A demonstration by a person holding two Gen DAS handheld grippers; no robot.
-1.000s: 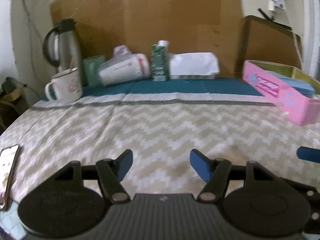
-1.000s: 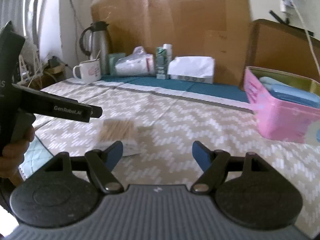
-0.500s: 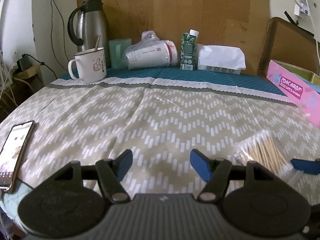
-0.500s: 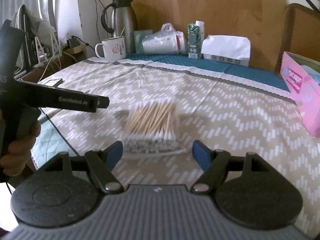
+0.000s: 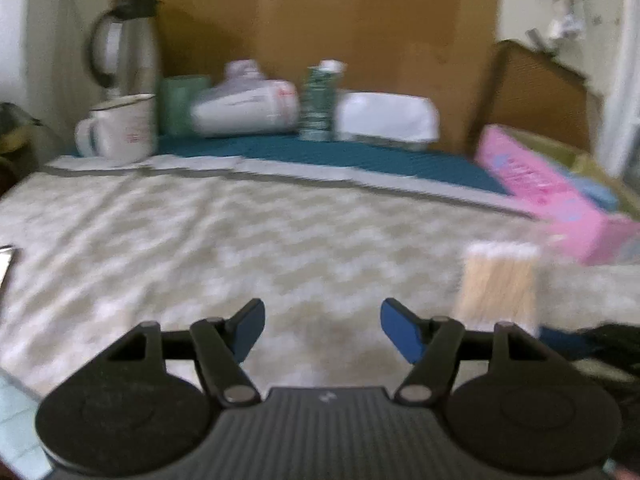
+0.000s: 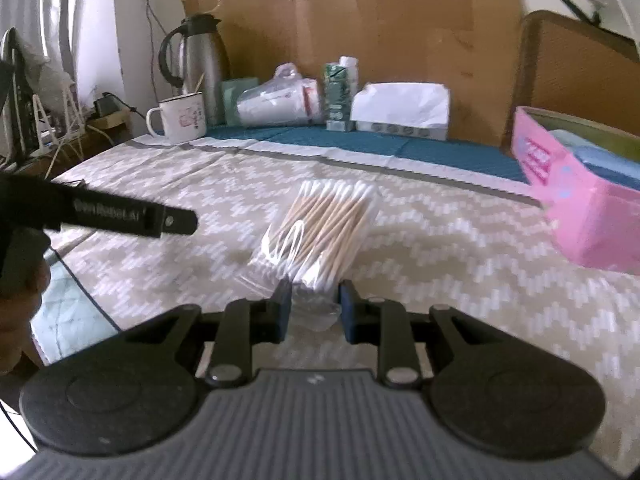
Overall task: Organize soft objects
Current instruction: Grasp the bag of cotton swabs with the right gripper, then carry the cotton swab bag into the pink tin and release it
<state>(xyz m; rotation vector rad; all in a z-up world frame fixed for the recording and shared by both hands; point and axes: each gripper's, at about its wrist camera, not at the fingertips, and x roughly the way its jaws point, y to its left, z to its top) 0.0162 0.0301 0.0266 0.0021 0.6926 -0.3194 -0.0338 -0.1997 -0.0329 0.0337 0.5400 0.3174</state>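
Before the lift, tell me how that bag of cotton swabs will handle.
The bag of cotton swabs probably weighs little: thin wooden sticks. Its clear film looks slick and crinkly, so it may slip. The right gripper, jaws just closing, pinches only the near end, so the far end will likely sag.

A clear plastic packet of wooden-stemmed cotton swabs with white tips [image 6: 320, 224] lies near the middle of the tabletop covered by a beige-and-white zigzag cloth [image 6: 440, 248], its length running from the near edge toward the far one. The sticks lie side by side, fanned slightly; the film at the near end is crumpled and glossy. Toward the right edge stands an open pink rectangular cardboard box [image 6: 576, 200], with pale blue contents inside.
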